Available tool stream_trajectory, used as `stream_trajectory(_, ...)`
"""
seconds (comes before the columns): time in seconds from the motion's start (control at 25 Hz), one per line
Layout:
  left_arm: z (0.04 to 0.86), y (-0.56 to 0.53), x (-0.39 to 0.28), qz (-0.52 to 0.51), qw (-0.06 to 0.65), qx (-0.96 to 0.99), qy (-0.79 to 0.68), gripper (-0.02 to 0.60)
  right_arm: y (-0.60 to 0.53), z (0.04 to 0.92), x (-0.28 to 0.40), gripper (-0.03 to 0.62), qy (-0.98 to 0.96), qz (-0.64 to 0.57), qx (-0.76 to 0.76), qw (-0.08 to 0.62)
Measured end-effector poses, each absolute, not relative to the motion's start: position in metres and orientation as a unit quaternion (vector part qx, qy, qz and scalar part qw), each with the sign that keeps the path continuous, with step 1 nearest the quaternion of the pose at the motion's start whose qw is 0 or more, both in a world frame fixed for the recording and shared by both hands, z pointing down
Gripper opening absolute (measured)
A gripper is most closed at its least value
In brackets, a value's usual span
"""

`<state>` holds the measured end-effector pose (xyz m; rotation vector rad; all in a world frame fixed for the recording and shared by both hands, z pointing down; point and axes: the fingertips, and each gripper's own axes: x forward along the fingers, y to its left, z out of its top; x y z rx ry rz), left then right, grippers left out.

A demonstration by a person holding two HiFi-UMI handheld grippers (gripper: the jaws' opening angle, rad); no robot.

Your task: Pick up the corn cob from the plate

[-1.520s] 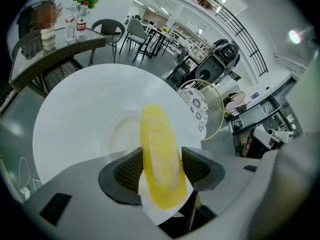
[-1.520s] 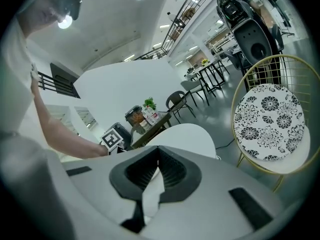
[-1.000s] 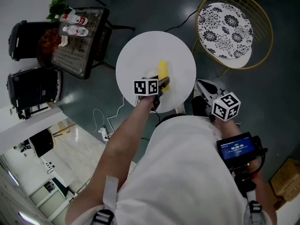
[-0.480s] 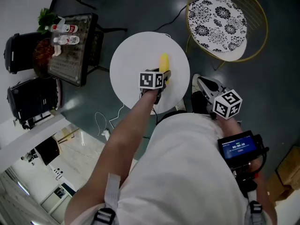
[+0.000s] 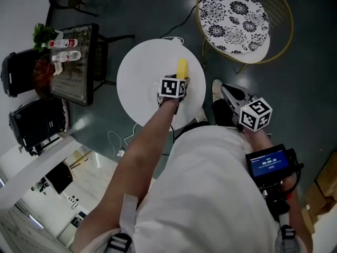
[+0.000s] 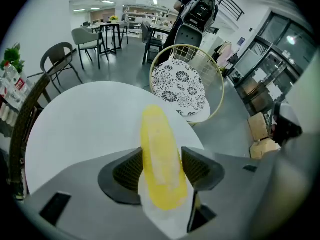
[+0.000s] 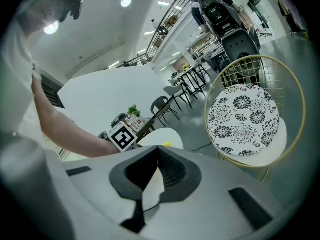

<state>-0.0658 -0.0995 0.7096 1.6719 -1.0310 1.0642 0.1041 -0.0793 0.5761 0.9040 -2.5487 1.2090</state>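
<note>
The yellow corn cob [image 5: 181,67] sticks out past my left gripper [image 5: 181,82] over the right part of the round white table [image 5: 139,83]. In the left gripper view the corn cob [image 6: 156,144] lies lengthwise between the two black pads, which touch it on both sides, so my left gripper [image 6: 160,168] is shut on it. No separate plate shows; only the white table top [image 6: 85,119] lies under the cob. My right gripper [image 5: 227,95] hangs off the table's right edge, near the person's body. Seen from its own camera, the right gripper [image 7: 159,156] has its tips together and holds nothing.
A gold wire chair with a flower-print cushion [image 5: 235,16] stands at the back right. A dark side table with bottles [image 5: 71,57] and black bins [image 5: 21,70] are at the left. A white cable [image 5: 118,141] lies on the floor.
My left gripper has moved toward the table's far right part, and the corn cob has gone with it. The right gripper has shifted only a little.
</note>
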Motion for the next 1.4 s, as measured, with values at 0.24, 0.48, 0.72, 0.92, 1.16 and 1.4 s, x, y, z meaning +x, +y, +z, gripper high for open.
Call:
stream_trajectory(0.24,0.719,-0.105,-0.054,0.436,0.426,0.673,-0.42,0.252,-0.083,0.581,0.116,0.008,-0.854,0.411,0.306,0.092)
stream_trajectory(0.48,0.716,-0.111,-0.057,0.453,0.412,0.676,-0.41,0.253,-0.092,0.576,0.111,0.008,-0.854,0.411,0.305,0.091)
stream_trajectory(0.72,0.716,-0.107,-0.058,0.457,0.399,0.675,-0.419,0.3,-0.09,0.576,0.111,0.008,-0.857,0.41,0.297,0.093)
stream_trajectory(0.92,0.705,-0.103,-0.062,0.445,0.389,0.685,-0.426,0.318,-0.087,0.575,0.108,0.008,-0.861,0.408,0.288,0.099)
stream_trajectory(1.16,0.692,-0.096,-0.067,0.431,0.38,0.692,-0.436,0.318,-0.09,0.571,0.1,0.008,-0.869,0.402,0.269,0.105)
stream_trajectory(1.4,0.676,-0.092,-0.068,0.405,0.379,0.706,-0.44,0.316,-0.092,0.563,0.09,0.008,-0.878,0.394,0.249,0.109)
